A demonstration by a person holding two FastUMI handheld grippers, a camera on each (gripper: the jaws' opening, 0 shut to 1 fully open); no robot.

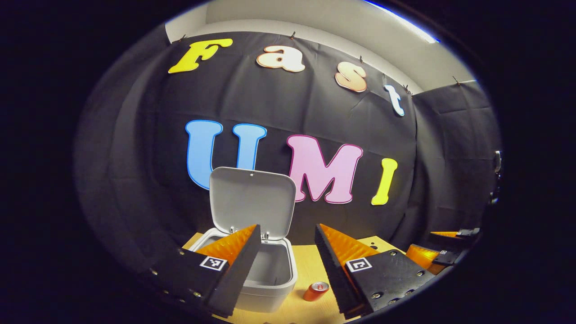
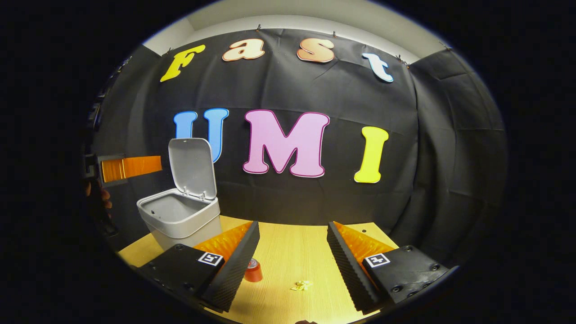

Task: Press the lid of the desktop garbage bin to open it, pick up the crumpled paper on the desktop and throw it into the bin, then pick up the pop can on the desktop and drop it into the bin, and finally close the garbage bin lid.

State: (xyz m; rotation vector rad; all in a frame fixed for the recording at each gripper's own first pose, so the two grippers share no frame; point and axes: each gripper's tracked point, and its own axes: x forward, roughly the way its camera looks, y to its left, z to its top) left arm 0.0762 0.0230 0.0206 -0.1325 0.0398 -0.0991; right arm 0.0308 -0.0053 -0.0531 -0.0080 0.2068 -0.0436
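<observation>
Bin (image 1: 265,270) lid (image 1: 252,200) up. Both grippers' jaws spread, empty. Can (image 1: 316,291) on surface (image 2: 288,252) just right of bin, between left gripper (image 1: 288,252) jaws; crumpled paper (image 2: 301,285) lies between right gripper (image 2: 292,252) jaws, w/ can nearby.

bin, can and paper on the desk

the bin (image 2: 180,220) stands on the desk (image 2: 288,252) toward its left rear, before the wall, with the lid (image 2: 191,167) upright behind its mouth. the can (image 2: 253,271) stands on the desk right of the bin and nearer the front, apart from it. the paper (image 2: 301,285) lies on the desk right of the can, a little apart. in the left gripper view the can (image 1: 316,291) is just right of the bin (image 1: 270,274).
</observation>
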